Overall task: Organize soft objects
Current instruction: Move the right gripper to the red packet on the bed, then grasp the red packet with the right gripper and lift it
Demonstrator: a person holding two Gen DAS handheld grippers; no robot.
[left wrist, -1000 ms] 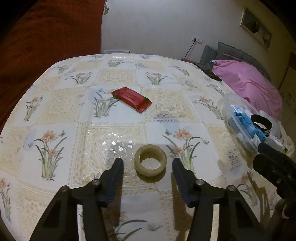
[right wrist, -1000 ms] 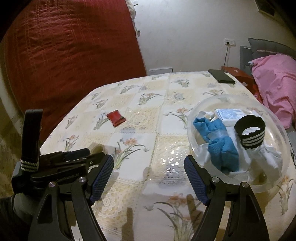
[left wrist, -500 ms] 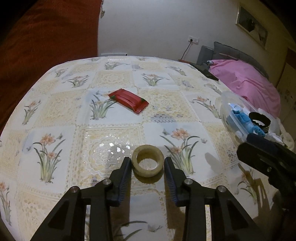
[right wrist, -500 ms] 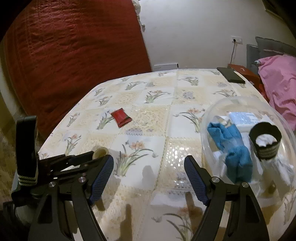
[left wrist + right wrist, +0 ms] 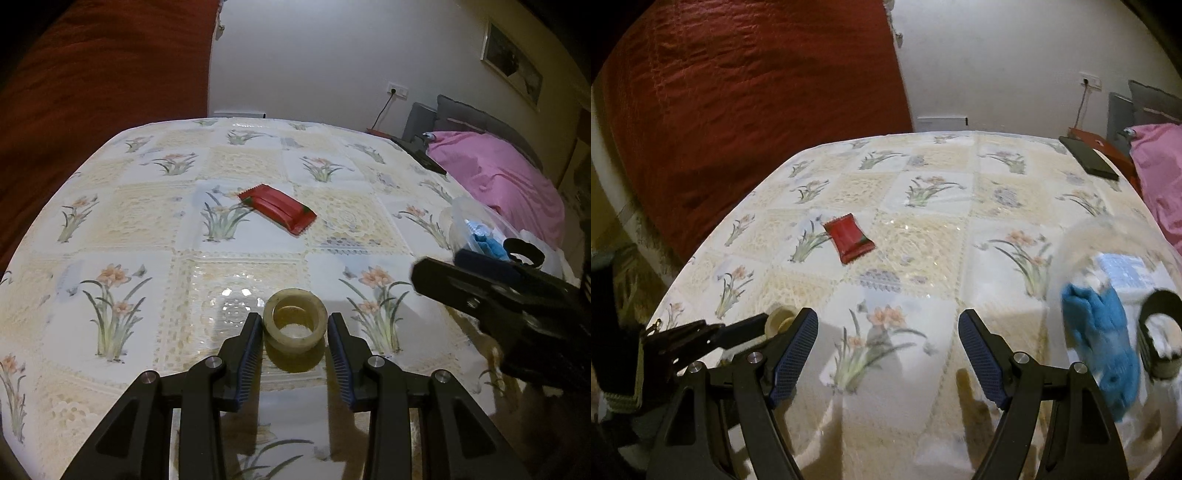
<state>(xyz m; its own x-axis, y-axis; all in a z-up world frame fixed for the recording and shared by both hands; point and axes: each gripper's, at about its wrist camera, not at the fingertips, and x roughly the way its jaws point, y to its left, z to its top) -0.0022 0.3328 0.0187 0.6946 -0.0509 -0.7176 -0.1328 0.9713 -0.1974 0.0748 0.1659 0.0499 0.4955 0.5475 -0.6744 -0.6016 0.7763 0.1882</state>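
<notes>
Left gripper (image 5: 295,334) nearly closed, right gripper (image 5: 888,349) spread wide

Both cameras ride low and close over the bench (image 5: 122,236), facing the far wall. The left wrist view looks from the near left edge; the right wrist view from further right. Both share the red packet (image 5: 279,209) and the clear bowl (image 5: 1108,236).

Tablecloth (image 5: 155,236): white and cream squares, printed with orange flowers on green stems and lace motifs. Tape roll (image 5: 295,325): pale yellowish, translucent. Snack packet (image 5: 277,209): red. Cloth (image 5: 1100,339) in the clear bowl (image 5: 1115,236): blue. Band (image 5: 1158,332) beside it: black, white-striped. Gripper pads (image 5: 796,354): dark blue, textured. Phone (image 5: 1087,158) at the table's far right corner: black.
</notes>
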